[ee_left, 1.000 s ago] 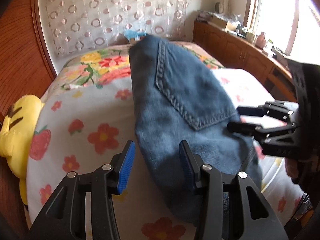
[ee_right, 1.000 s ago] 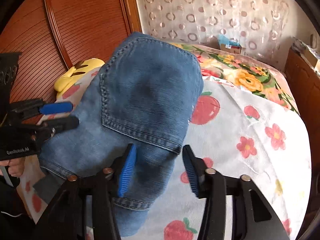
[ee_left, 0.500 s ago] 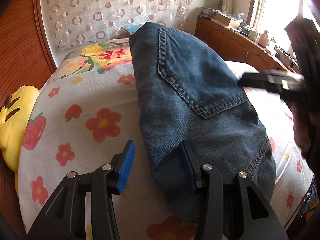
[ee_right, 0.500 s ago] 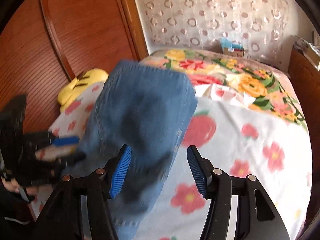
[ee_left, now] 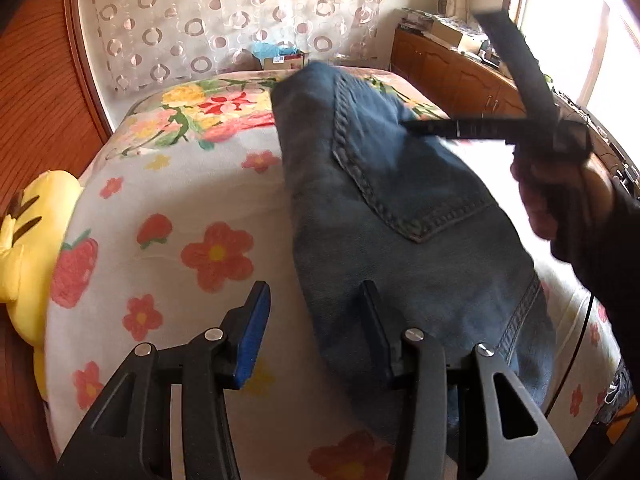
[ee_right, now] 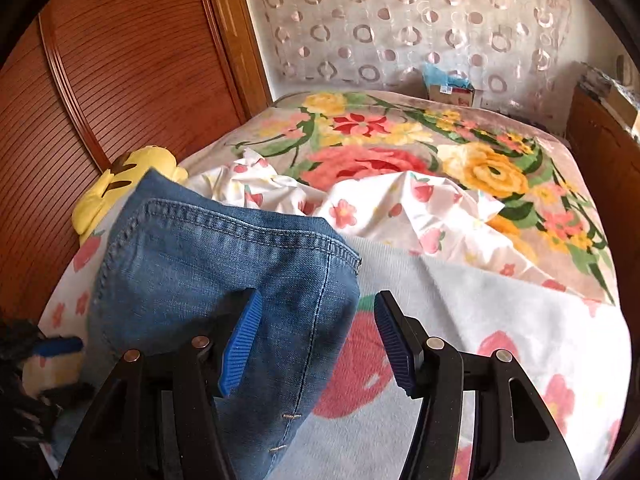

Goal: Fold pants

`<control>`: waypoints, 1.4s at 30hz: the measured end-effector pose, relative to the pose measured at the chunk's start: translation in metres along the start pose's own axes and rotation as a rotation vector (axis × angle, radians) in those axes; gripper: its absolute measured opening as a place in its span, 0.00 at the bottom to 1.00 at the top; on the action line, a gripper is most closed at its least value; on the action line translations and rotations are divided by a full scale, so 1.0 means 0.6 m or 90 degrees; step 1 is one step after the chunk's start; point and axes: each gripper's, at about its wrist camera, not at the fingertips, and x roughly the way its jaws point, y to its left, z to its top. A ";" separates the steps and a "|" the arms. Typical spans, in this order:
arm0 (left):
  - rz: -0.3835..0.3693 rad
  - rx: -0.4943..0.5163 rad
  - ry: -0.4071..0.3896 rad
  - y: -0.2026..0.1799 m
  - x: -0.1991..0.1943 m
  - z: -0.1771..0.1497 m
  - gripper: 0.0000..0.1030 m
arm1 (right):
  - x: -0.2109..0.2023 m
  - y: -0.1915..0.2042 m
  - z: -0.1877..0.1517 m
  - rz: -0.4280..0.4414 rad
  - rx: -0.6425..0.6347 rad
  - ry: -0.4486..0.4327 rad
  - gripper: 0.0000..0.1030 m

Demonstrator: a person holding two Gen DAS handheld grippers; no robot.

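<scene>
Folded blue jeans [ee_left: 400, 220] lie on the flowered bedsheet [ee_left: 180, 240], back pocket up. My left gripper [ee_left: 316, 332] hovers open at their near left edge; its right finger overlaps the denim, and sheet shows in the gap. In the right wrist view the jeans [ee_right: 224, 264] fill the lower left. My right gripper [ee_right: 316, 340] stands open above their far right corner, pressing on nothing. From the left wrist view the right gripper [ee_left: 424, 127] is a blurred bar over the jeans' far end, held by a hand [ee_left: 560, 192]. The left gripper [ee_right: 64, 368] shows blurred at the lower left.
A yellow plush toy [ee_left: 24, 240] lies at the bed's left edge by a wooden panel [ee_right: 120, 80]. A crumpled white sheet [ee_right: 400, 200] and a big-flower blanket [ee_right: 400, 152] cover the far half. A wooden cabinet [ee_left: 460, 76] runs along the right, and a small box [ee_left: 280, 56] sits at the bed's far end.
My right gripper swept across toward the jeans' far end and its jaws widened a little. The jeans now sit lower left in its view. The left gripper stayed put.
</scene>
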 end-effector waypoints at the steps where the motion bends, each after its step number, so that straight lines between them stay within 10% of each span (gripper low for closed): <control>1: 0.004 0.001 -0.006 0.001 -0.005 0.008 0.46 | 0.003 -0.003 -0.001 0.009 0.008 -0.004 0.59; 16: 0.013 0.027 -0.049 0.029 0.063 0.179 0.46 | 0.007 -0.037 -0.003 0.045 0.028 -0.006 0.60; 35: -0.006 0.003 -0.006 0.054 0.140 0.169 0.46 | 0.035 -0.049 -0.001 0.114 0.078 0.013 0.56; 42: -0.009 -0.001 -0.006 0.054 0.141 0.169 0.46 | 0.038 -0.045 0.000 0.147 0.077 0.009 0.35</control>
